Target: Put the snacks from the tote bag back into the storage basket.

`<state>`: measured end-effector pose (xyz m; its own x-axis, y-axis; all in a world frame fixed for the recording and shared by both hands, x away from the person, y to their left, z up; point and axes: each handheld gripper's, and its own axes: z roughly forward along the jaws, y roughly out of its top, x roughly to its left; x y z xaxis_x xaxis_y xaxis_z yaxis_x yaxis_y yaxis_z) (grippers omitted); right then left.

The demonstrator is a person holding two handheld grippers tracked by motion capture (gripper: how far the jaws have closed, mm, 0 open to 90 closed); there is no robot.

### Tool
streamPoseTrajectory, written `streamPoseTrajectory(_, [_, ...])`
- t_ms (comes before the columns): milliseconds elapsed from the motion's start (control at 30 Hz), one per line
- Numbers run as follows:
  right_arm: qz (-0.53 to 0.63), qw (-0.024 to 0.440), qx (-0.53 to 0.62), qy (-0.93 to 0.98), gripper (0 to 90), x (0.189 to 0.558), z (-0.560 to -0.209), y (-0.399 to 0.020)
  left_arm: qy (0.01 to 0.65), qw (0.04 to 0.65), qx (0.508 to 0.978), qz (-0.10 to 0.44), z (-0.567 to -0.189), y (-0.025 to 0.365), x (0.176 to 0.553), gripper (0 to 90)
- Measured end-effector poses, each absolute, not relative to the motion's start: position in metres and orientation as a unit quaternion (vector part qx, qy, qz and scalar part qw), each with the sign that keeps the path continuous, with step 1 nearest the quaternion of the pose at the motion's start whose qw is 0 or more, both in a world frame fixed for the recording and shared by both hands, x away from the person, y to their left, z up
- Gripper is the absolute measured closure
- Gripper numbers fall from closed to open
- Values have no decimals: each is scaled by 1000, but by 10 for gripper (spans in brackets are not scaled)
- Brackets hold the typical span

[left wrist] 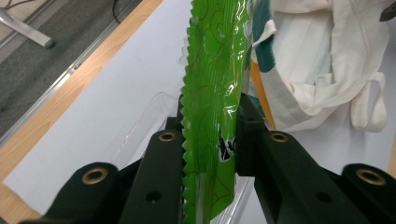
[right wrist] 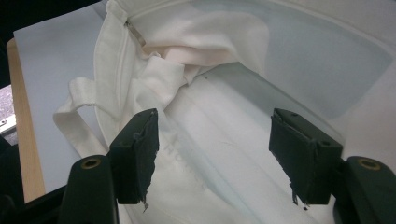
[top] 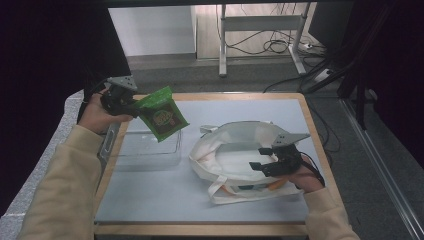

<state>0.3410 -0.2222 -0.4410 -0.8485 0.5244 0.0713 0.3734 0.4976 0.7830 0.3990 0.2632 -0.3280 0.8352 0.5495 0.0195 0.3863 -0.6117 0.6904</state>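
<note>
1. We see the left claw (top: 129, 106) clamped on a green snack packet (top: 162, 119), held in the air above the clear tray (top: 150, 150).
2. We see the right claw (top: 263, 158) spread wide and empty, inside the mouth of the white tote bag (top: 220, 145) on the desk (top: 150, 200).

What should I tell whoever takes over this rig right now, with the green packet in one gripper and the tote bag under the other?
Left gripper: shut on the green snack packet, held in the air above the clear plastic bin.
Right gripper: jaws open, nothing between them, at the mouth of the white tote bag, which lies on the table.
Done: packet picked up; bag mouth is gaping open.
Left: probably carry the packet across, drop it into the bag, release. What else is in the bag cannot be made out.
</note>
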Motion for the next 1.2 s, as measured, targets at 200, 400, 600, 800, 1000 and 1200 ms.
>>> streamPoseTrajectory(200, [429,89,262,860,327,341,-441,-222,273,347,890,116,-333,269,406,767])
streamPoseTrajectory(400, [427,88,263,861,326,341,-442,-222,281,342,890,113,-338,275,411,767])
streamPoseTrajectory(600, [428,87,262,861,325,342,-442,-223,293,340,887,110,-344,286,412,767])
streamPoseTrajectory(800, [425,87,261,862,323,341,-442,-222,303,338,884,111,-350,294,414,766])
streamPoseTrajectory(1000, [423,87,262,863,321,342,-443,-222,306,336,884,111,-355,300,415,766])
streamPoseTrajectory(1200, [423,87,262,863,320,342,-444,-221,310,332,884,107,-361,304,417,766])
